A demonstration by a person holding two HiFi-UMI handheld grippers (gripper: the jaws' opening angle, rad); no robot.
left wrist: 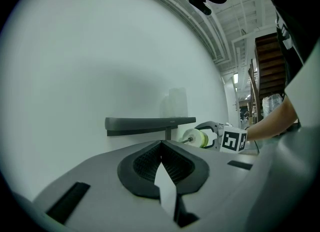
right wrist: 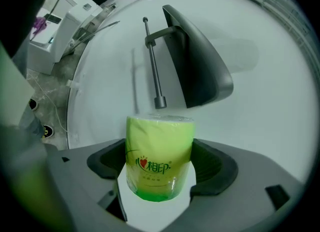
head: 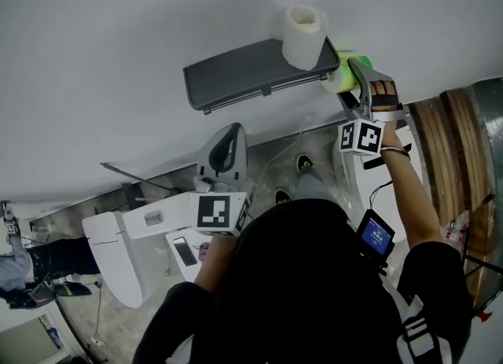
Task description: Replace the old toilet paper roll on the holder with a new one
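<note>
The new roll, wrapped in green plastic, is clamped between the jaws of the right gripper, which press on its two sides. It is held up against the white wall, at the free end of the thin metal rod that runs under the dark grey shelf of the holder. From where I stand I can't tell whether the rod's tip touches the roll's end. A plain white roll stands upright on top of the shelf, at the end nearest the right gripper. The left gripper hangs lower and well apart from the holder, pointing toward it, its jaws pressed together with nothing between them.
</note>
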